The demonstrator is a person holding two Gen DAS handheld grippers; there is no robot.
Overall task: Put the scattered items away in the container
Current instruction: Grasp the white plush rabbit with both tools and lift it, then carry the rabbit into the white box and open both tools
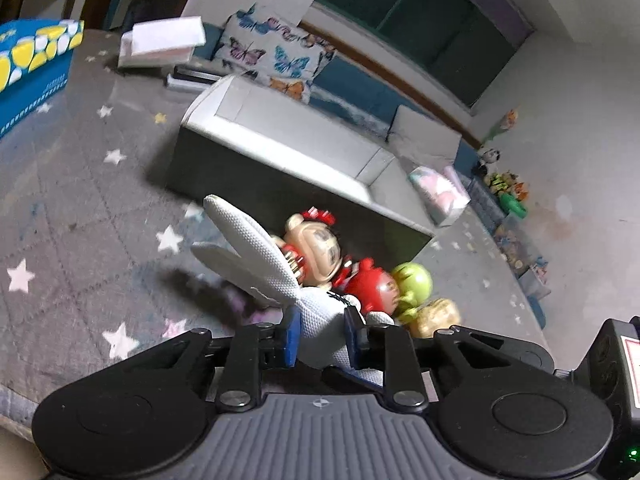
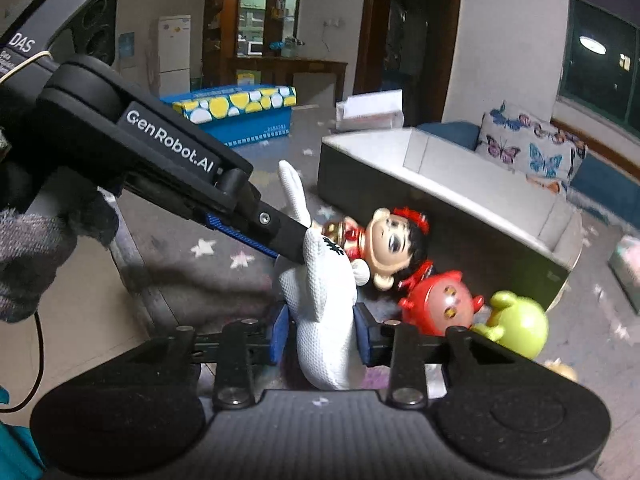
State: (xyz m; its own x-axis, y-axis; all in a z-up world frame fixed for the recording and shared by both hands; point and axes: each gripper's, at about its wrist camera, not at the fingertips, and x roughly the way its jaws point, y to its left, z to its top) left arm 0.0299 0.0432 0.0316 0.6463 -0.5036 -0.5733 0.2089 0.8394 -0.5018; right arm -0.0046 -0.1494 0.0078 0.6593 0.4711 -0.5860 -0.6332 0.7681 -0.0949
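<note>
Our left gripper [image 1: 320, 338] is clenched on the white plush toy [image 1: 276, 276], its blue pads [image 1: 291, 334] pressing into the knitted body from both sides; our right gripper [image 2: 320, 338] brackets the lower end of the same toy [image 2: 324, 312], its blue pads [image 2: 279, 334] just beside the fabric, though we cannot tell whether they actually pinch it or merely flank it; in the right wrist view the left gripper [image 2: 304, 246] comes in from the upper left and bites the toy near a black embroidered mark.

We judge the toy light and soft; the weave should give the pads good friction, but the stuffing will yield, so a hold on the thick middle of the body looks safer than one on the long floppy ears or limbs, which would bend and swing; nothing about it seems fragile.

It is white, textured like mesh, with two long tapering lobes pointing away from us; it is lifted over the grey star-patterned mat [image 1: 80, 200].

Beyond it lie a doll with a red bow [image 2: 394, 244], a red round figure [image 2: 440, 304] and a green round figure [image 2: 516, 324], close together on the mat; behind them stands the open grey container [image 1: 288, 148], near but apart from the held toy.
</note>
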